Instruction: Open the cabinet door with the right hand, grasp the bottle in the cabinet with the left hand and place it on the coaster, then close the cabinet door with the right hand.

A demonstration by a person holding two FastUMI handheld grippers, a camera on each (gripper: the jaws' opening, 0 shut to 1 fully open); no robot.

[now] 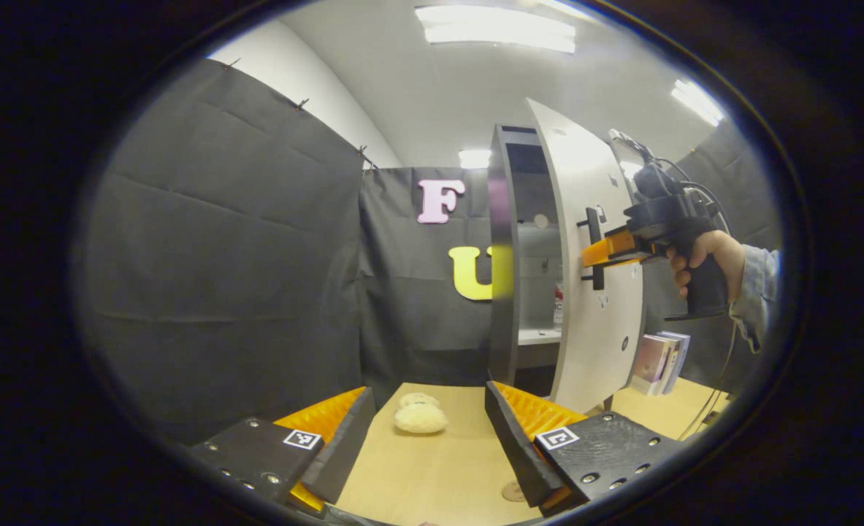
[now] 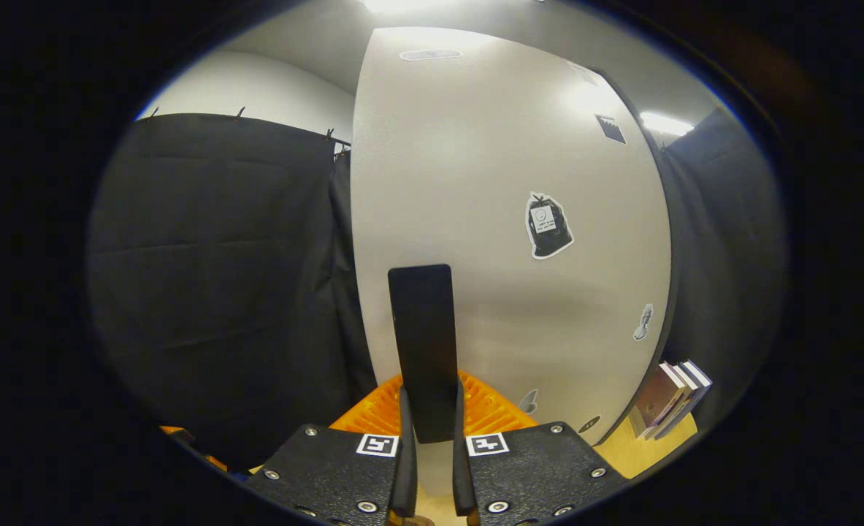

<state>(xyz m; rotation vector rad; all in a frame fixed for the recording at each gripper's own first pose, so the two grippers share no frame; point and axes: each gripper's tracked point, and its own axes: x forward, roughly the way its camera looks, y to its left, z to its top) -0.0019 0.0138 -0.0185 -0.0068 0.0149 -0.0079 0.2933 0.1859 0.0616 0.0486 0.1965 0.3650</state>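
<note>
At the door handle (image 2: pixel 423 351), right gripper (image 2: pixel 429 446) clamps it; cabinet door (image 1: pixel 596 277) part-open. Left gripper (image 1: pixel 426 438) waits wide; next, reach bottle (image 1: pixel 559 305).

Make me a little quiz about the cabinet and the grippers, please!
1. True or false: the cabinet door is fully shut.
2. What does the right hand-held gripper clamp? A) the bottle B) the black door handle C) a book
3. Fill in: the left hand-held gripper is ____, with nothing between its fingers.

Key
1. False: the door stands partly open, and the bottle shows on a shelf inside.
2. B
3. open
</note>
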